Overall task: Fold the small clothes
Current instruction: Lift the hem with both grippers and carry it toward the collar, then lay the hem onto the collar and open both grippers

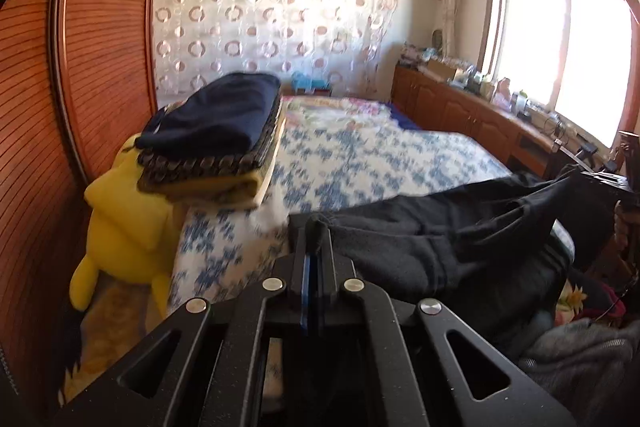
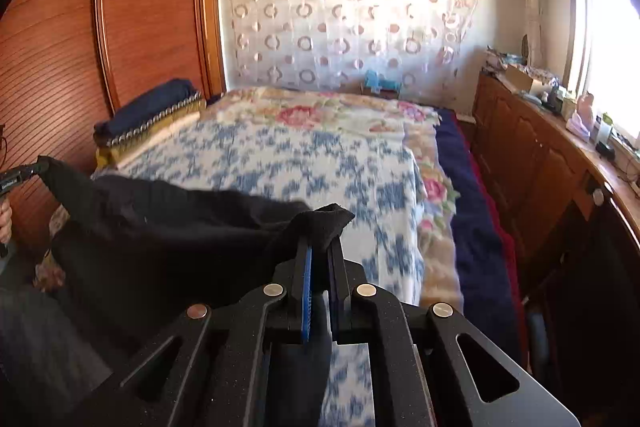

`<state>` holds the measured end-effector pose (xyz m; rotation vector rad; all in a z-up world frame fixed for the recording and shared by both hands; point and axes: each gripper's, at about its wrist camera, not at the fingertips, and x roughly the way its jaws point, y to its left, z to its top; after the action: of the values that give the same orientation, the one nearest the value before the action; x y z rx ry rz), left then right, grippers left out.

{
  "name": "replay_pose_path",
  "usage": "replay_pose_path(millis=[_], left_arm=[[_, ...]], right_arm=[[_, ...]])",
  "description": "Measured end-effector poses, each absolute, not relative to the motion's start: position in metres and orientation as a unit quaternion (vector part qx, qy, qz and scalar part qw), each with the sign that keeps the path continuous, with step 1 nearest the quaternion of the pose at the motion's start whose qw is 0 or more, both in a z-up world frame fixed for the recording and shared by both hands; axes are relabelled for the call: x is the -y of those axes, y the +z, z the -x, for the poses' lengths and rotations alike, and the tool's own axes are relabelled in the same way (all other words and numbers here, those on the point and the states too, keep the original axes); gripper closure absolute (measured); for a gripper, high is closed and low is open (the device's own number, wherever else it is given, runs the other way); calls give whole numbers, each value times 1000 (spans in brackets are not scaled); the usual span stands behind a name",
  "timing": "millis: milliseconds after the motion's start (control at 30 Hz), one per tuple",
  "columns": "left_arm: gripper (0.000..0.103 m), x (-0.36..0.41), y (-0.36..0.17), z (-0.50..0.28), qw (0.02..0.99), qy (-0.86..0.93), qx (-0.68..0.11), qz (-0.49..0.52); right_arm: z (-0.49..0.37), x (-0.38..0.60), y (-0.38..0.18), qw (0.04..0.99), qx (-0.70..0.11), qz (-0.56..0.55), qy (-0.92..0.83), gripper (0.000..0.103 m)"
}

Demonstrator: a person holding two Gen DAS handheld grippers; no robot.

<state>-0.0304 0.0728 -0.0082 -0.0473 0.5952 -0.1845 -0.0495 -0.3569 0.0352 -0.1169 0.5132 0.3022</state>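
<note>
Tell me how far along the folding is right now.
Done: a stack of folded clothes sits at the bed's left edge. In hand: the left gripper and right gripper each pinch a corner of a black garment, stretched between them above the bed. Left: laying it down, folding and stacking it.

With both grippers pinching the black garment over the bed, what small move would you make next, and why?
Probably lower it flat onto the blue floral bedspread. The left gripper and right gripper each pinch a corner of the black garment, which sags between them, partly lifted.
</note>
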Motion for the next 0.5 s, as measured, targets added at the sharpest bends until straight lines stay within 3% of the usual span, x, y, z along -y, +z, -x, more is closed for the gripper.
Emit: replay_pose_path(millis=[333,367,433,500], left_arm=[[98,-80,-53,24,934,-80,-349,13],[93,-80,-53,24,934,-79,-348,13],[67,-80,-50,26,937,-81,-339,13],[58,-79,-46,26,939,-87,-332,16]], right_arm=[[34,357,2,931,-333,54,141,96],[31,356,4,930,-335,54,139,96],[30,353,10,931,-334,59,138,94],[29,348,17,932,-328,68,138,91]])
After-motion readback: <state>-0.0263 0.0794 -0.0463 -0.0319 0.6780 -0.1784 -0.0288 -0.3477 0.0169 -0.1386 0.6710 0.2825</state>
